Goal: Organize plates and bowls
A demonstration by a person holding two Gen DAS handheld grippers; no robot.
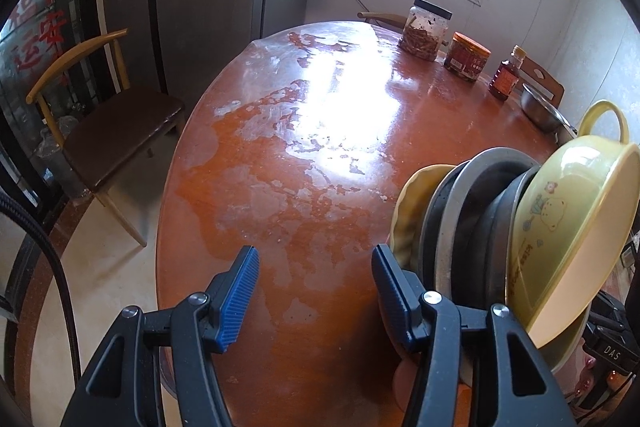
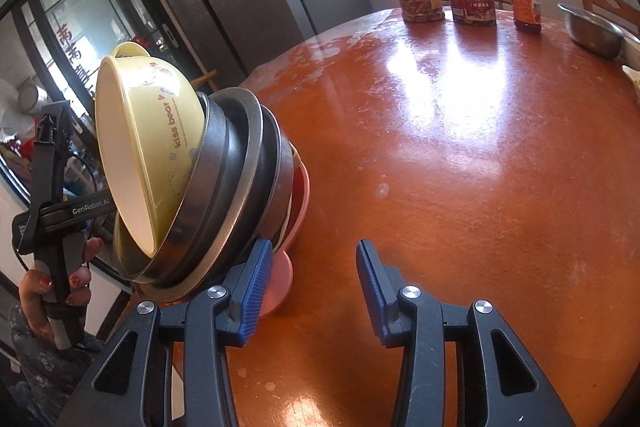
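The stack (image 2: 208, 187) of nested bowls and plates stands tipped on edge at the near left rim of the table (image 2: 460, 167). The right gripper (image 2: 314, 291) has jaws apart, its left pad beside the stack, perhaps touching. The left gripper (image 1: 316, 291) also gapes, empty. Mid-table lies bare; jars (image 1: 428, 31) line the far edge. Only the right view shows a hand (image 2: 52, 291).

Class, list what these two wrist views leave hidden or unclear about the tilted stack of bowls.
- Stack's support: in the left wrist view the left gripper covers the base.
- Pink dish: the steel bowls hide most of it in the right wrist view.
- Yellow bowl: its inside faces away in both views.
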